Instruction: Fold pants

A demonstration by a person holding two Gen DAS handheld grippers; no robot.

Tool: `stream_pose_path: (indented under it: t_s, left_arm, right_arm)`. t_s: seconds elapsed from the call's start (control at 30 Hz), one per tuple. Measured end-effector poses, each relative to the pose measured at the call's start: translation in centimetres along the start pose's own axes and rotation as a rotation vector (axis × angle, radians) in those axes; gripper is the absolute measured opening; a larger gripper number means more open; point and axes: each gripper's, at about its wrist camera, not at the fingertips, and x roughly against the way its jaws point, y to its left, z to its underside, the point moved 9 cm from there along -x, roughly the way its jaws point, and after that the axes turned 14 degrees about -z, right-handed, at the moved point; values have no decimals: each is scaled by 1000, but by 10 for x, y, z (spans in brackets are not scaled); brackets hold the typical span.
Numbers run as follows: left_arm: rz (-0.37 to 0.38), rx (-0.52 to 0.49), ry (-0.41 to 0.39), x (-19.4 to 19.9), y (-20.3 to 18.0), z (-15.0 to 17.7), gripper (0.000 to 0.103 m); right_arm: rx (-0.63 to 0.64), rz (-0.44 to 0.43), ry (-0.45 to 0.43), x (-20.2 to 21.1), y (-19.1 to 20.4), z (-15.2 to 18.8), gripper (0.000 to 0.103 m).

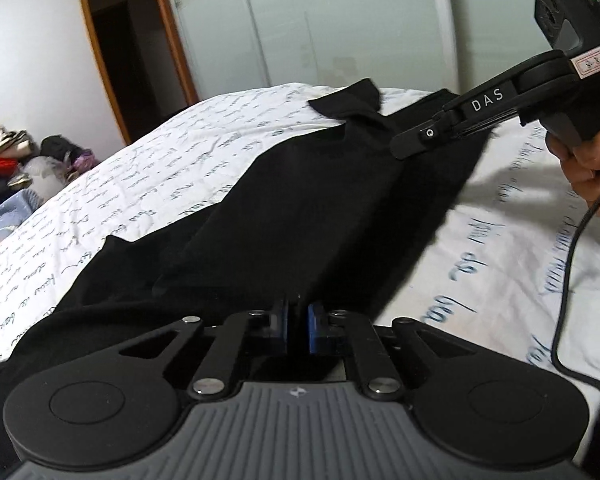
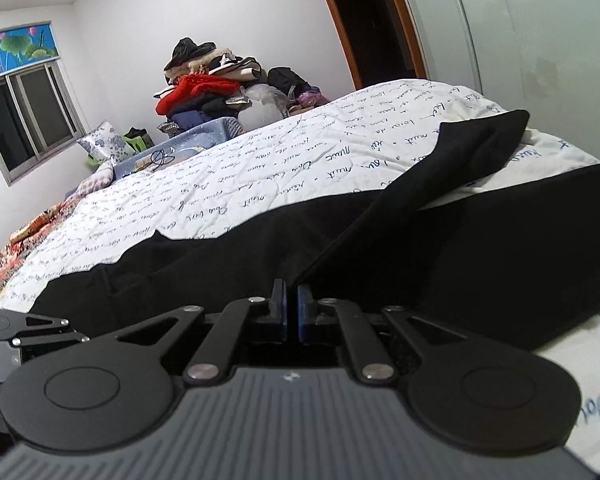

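- Left wrist view: our left gripper (image 1: 298,316) pinches the black pants (image 1: 300,200) spread on the bed (image 1: 160,152).
- Our right gripper (image 2: 292,300) clamps a leg edge.
- Uneven pulling could slip the thin fabric free, skewing the fold.

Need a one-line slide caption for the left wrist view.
Left claw shut on black pants spread over a script-print bedsheet, right claw reaching in above them.

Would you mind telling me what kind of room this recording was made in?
Most likely a home bedroom: black pants lie on a bed with a script-printed sheet, beside a heap of clothes and a window.
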Motion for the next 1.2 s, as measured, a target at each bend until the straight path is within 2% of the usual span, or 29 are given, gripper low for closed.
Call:
stream_pose_path:
  t_s: [0.13, 0.27, 0.53, 0.6, 0.7, 0.73, 0.77, 0.8, 0.83, 0.9, 0.93, 0.97, 1.1, 1.2]
  left_arm:
    - [5, -36, 9, -3, -6, 10, 8]
    - [12, -27, 14, -4, -5, 11, 8]
    - [28, -59, 5, 0, -7, 14, 8]
    - [31, -59, 10, 2, -7, 13, 8]
    - [42, -63, 6, 6, -8, 10, 9]
    - [51, -61, 7, 7, -8, 9, 9]
    - [58, -56, 8, 8, -9, 8, 9]
    - [67, -53, 9, 10, -9, 7, 9]
    - [75, -54, 3, 12, -10, 6, 9]
    - [88, -60, -16, 16, -11, 3, 9]
    - [98, -62, -21, 18, -13, 3, 9]
    - [111, -61, -20, 18, -13, 3, 9]
    - [152, -30, 10, 16, -12, 3, 9]
    - [209, 58, 29, 16, -5, -4, 9]
  right_arm:
    - [-1, 16, 30, 13, 2, 14, 6]
    - [-39, 25, 61, 14, -6, 30, 6]
    - [-32, 66, 70, 23, -14, 37, 2]
    - [-46, 68, 34, 27, -16, 32, 6]
    - [-44, 65, -19, 29, -16, 17, 12]
    - [-39, 66, -21, 25, -17, 13, 24]
    - [-30, 58, -11, 19, -17, 10, 43]
    - [-20, 64, -3, 11, -19, 8, 49]
    - [-12, 81, 16, 3, -22, 9, 49]
    - [-3, 110, 55, -9, -28, 14, 37]
    - [-10, 110, 59, -10, -30, 17, 16]
    - [-23, 109, 57, -9, -31, 19, 9]
    - [-33, 113, 36, 6, -33, 24, 5]
    - [-24, 120, 58, 14, -32, 31, 4]
